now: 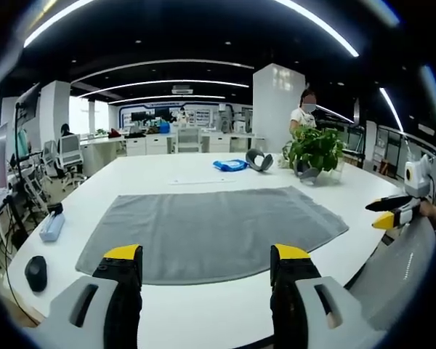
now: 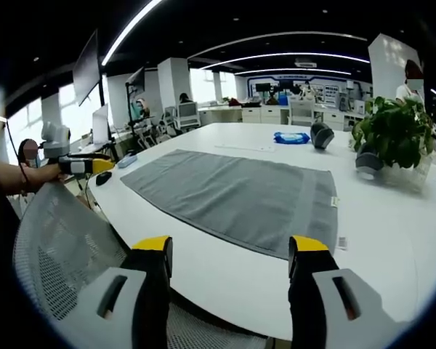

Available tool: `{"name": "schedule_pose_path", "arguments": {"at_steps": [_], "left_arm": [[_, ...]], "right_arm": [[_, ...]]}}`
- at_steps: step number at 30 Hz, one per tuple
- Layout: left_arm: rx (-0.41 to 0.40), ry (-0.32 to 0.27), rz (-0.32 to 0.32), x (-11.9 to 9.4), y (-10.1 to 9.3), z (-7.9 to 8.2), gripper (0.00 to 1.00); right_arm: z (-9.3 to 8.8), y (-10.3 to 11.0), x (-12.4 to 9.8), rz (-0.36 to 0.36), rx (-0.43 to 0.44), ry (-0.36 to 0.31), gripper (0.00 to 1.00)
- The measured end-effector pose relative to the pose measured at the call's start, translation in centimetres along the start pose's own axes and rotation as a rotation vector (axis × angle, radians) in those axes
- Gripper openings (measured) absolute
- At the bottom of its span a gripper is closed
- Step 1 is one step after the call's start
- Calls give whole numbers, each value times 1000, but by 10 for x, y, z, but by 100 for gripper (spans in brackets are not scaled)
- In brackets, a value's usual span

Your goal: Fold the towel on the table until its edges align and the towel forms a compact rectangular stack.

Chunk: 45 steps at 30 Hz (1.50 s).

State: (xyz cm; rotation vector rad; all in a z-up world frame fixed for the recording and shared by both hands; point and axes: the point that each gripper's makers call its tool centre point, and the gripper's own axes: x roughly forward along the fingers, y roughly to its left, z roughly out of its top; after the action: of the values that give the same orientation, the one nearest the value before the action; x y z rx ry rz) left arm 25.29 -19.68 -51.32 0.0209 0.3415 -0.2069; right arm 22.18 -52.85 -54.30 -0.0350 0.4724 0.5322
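Both my grippers are wide open and hold nothing: left gripper (image 1: 206,273) hovers at the near edge of the white table (image 1: 167,171), right gripper (image 2: 231,265) off its corner. The grey rectangular terry towel (image 1: 211,229) lies spread flat, unfolded. No fold is made; I judge all folding remains.

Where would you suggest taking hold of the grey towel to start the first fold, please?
Probably by the two corners of one short edge. The grey towel lies flat and fully spread on the white table, so each open gripper could come in low from the table's edge and pinch a corner. The right gripper already faces the hemmed short edge with the label.
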Motion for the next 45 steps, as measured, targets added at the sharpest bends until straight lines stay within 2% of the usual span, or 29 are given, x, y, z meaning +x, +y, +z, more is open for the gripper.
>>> {"name": "schedule_pose_path", "arguments": {"at_steps": [5,12,14,15,16,20,23,25,26,29,32,37,42,45], "left_arm": [[-6,-28,-7,-1,-1,5,74],[-9,-39,0,-2,1,8,73],[-40,-44,-37,-2,-5,11,73],[-33,-25,-66,-1,-9,10,75],[-1,-2,-75,0,-10,8,75],[17,84,-132,6,-24,7,73],[150,119,-166,13,-32,16,67],[222,101,-189,21,-41,32,63],[226,89,-203,24,-46,40,61],[173,37,-264,38,-62,63,55],[108,16,-310,53,-75,74,51],[85,35,-353,74,-92,68,41],[138,95,-445,92,-126,51,38],[202,126,-513,102,-149,42,40]], "right_arm": [[4,-2,-2,-13,8,-25,65],[7,3,-1,15,8,-28,59],[12,2,-3,11,24,-48,58],[17,0,-5,3,19,-75,58],[18,-2,-6,5,9,-72,58],[19,-37,-9,-50,19,-50,54],[17,-66,-14,-100,33,-28,50],[12,-84,-17,-118,33,0,44],[11,-91,-18,-129,23,14,40],[4,-110,-19,-139,-3,71,30],[0,-121,-18,-136,-5,105,20],[-8,-129,-12,-131,-23,157,16],[-26,-141,2,-119,-2,225,16],[-33,-147,10,-110,25,258,17]]}}
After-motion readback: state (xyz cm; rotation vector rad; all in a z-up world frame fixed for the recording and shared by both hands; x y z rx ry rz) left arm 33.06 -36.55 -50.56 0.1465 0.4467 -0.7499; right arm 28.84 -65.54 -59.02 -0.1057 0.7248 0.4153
